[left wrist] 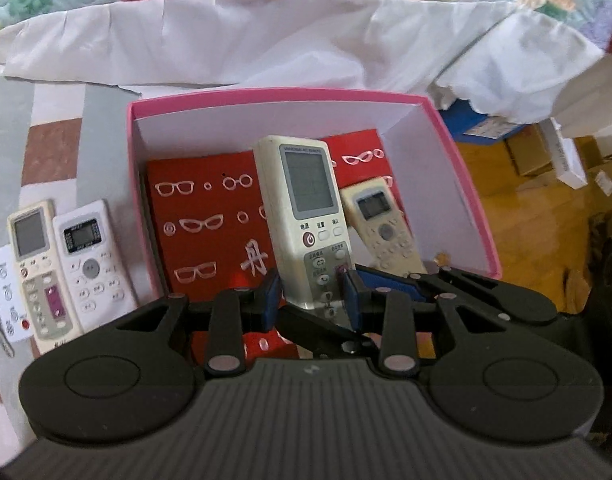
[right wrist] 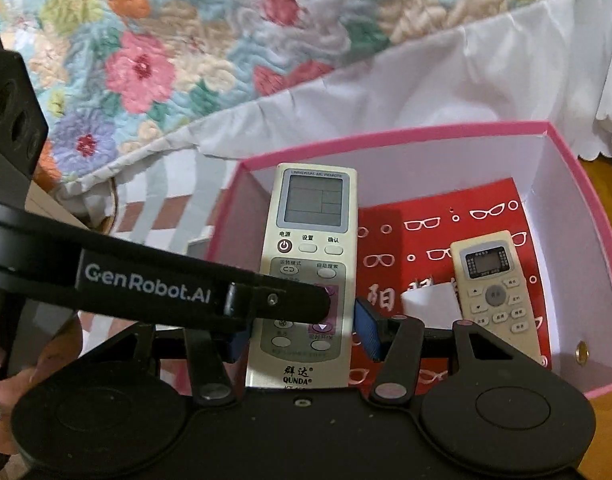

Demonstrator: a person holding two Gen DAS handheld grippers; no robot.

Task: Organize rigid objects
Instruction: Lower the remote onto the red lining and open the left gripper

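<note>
On the far left of your left wrist view, two remotes lie side by side on the striped cloth: a cream remote with a purple button panel (left wrist: 40, 268) and a white remote with round grey buttons (left wrist: 92, 258), touching a small white key fob (left wrist: 8, 296) at the edge. Just right of them stands the pink-rimmed cardboard box with white inner walls (left wrist: 464, 184), its floor covered by a red card printed with white spectacles (left wrist: 202, 216).

Both claws grip one thing: the tall cream universal air-conditioner remote with a large grey screen (left wrist: 302, 216). Your left claw (left wrist: 312, 300) pinches its lower end between the blue pads, and your right claw (right wrist: 302, 336) clamps its sides lower down, holding it tilted over the box interior. Whether it touches the box floor you cannot tell.

To the right, a small cream remote with a dark screen (right wrist: 496, 284) lies flat on the red card inside the box.
</note>
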